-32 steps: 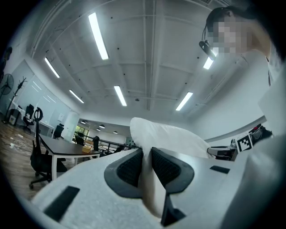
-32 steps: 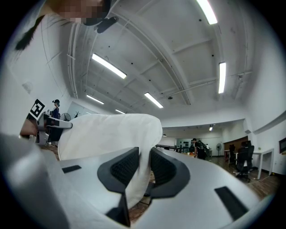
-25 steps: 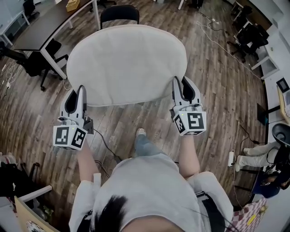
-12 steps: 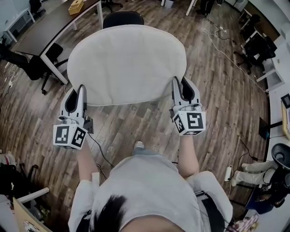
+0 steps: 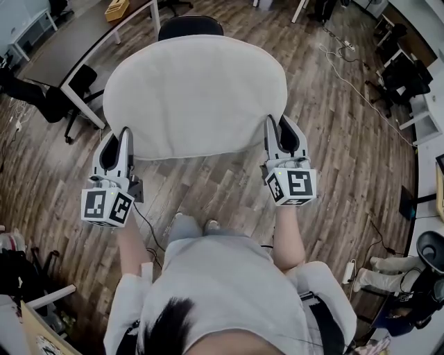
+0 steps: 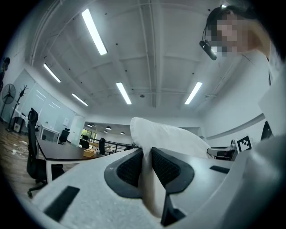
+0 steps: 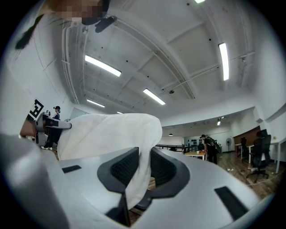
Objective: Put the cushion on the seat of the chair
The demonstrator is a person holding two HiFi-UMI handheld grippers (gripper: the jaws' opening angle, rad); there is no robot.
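I hold a big white oval cushion point(image 5: 194, 93) level over the wood floor, between both grippers. My left gripper point(image 5: 118, 136) is shut on its near left edge and my right gripper point(image 5: 276, 123) on its near right edge. In the left gripper view the cushion's point(image 6: 174, 136) fabric is pinched between the dark pads of that gripper point(image 6: 146, 156). In the right gripper view a fold of the cushion point(image 7: 107, 132) hangs between the jaws of that gripper point(image 7: 143, 159). The black chair point(image 5: 191, 26) stands just beyond the cushion; only its top shows and its seat is hidden.
A dark desk point(image 5: 76, 38) with a yellow box point(image 5: 116, 8) stands at the upper left. A black office chair point(image 5: 41, 93) is beside it. Cables point(image 5: 347, 62) run over the floor at the upper right, near more chairs point(image 5: 399, 69). A person's legs point(image 5: 378, 277) show at the lower right.
I have walked forward with the cushion. The floor and desk have slid back in the view, and the black chair sits closer under the cushion's far edge. Both grips are unchanged.
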